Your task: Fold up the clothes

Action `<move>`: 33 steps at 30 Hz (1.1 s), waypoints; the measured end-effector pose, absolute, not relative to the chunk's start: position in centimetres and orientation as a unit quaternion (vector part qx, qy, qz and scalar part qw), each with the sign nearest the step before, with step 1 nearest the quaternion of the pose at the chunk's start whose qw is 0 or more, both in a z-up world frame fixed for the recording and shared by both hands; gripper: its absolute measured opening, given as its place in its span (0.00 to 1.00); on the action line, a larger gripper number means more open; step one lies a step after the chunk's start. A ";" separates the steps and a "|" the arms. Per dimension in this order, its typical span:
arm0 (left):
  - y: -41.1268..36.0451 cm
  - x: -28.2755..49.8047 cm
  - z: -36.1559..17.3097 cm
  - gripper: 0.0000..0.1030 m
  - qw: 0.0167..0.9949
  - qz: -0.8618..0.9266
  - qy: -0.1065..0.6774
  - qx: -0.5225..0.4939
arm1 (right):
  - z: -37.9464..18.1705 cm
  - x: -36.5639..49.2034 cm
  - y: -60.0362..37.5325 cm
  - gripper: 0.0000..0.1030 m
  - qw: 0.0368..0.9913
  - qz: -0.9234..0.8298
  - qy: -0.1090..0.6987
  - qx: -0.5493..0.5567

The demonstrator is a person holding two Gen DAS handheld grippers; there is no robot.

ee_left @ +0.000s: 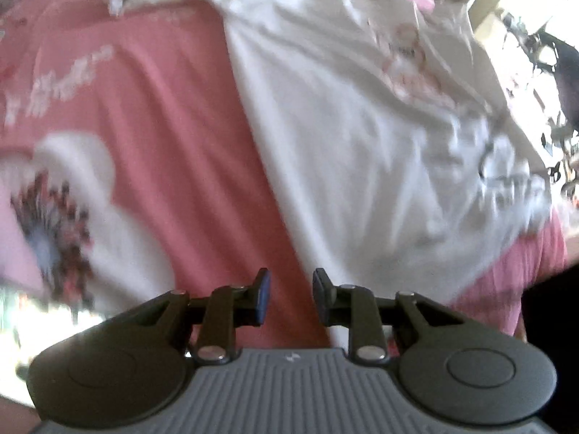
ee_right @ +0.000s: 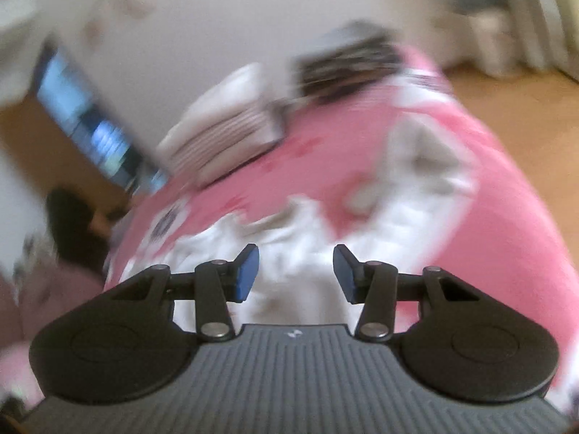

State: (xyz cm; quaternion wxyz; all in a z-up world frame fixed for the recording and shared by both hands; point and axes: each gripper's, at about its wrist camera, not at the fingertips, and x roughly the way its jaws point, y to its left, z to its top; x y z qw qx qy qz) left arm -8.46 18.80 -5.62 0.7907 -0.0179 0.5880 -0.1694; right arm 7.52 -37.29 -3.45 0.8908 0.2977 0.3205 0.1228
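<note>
The left gripper hangs above a white shirt spread on a pink bedspread, jaws slightly parted with nothing between them. The shirt's left edge runs diagonally just ahead of the fingertips. The right gripper stands wider apart, also empty, over rumpled white cloth. Folded clothes are stacked farther back, with wooden floor past the bed's edge.

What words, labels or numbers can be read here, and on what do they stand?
None reads clearly.
White script on the pink bedspread: blurred.
Pink print on the white garment: blurred.
Dark marks at its hem: blurred.
Small pale logo on each gripper body: a mark, no letters.
Stacked folded clothes: no text visible.
</note>
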 end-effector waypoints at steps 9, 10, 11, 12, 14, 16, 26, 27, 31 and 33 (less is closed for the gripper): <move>7.8 -1.5 -7.7 0.25 0.799 -0.295 0.524 -0.020 | -12.8 10.3 -44.2 0.54 0.755 0.016 0.371 0.540; 6.5 -0.9 -8.0 0.25 0.799 -0.308 0.517 -0.017 | -13.4 11.3 -43.9 0.54 0.747 0.018 0.381 0.545; 5.3 -0.6 -8.3 0.25 0.798 -0.317 0.512 -0.016 | -14.0 12.4 -43.5 0.54 0.738 0.021 0.390 0.550; 4.2 -0.4 -8.7 0.25 0.797 -0.324 0.510 -0.016 | -14.6 13.5 -43.1 0.54 0.729 0.023 0.400 0.555; 2.0 0.0 -9.4 0.25 0.794 -0.339 0.505 -0.015 | -14.6 15.6 -41.7 0.63 0.736 0.039 0.422 0.528; 0.2 0.2 -10.2 0.25 0.790 -0.351 0.503 -0.015 | -14.3 17.2 -40.6 0.69 0.743 0.045 0.431 0.510; -0.8 0.0 -12.4 0.23 0.778 -0.350 0.520 -0.027 | -8.6 22.8 -37.2 0.09 0.851 0.176 0.312 0.384; -0.6 0.1 -12.5 0.23 0.777 -0.348 0.523 -0.032 | -7.3 23.0 -37.0 0.09 0.865 0.212 0.274 0.362; -0.4 0.0 -12.6 0.23 0.776 -0.345 0.527 -0.033 | -7.5 24.4 -38.8 0.09 0.884 0.226 0.228 0.341; -0.5 -0.1 -12.6 0.23 0.775 -0.346 0.527 -0.030 | -10.7 25.4 -40.5 0.09 0.882 0.163 0.262 0.357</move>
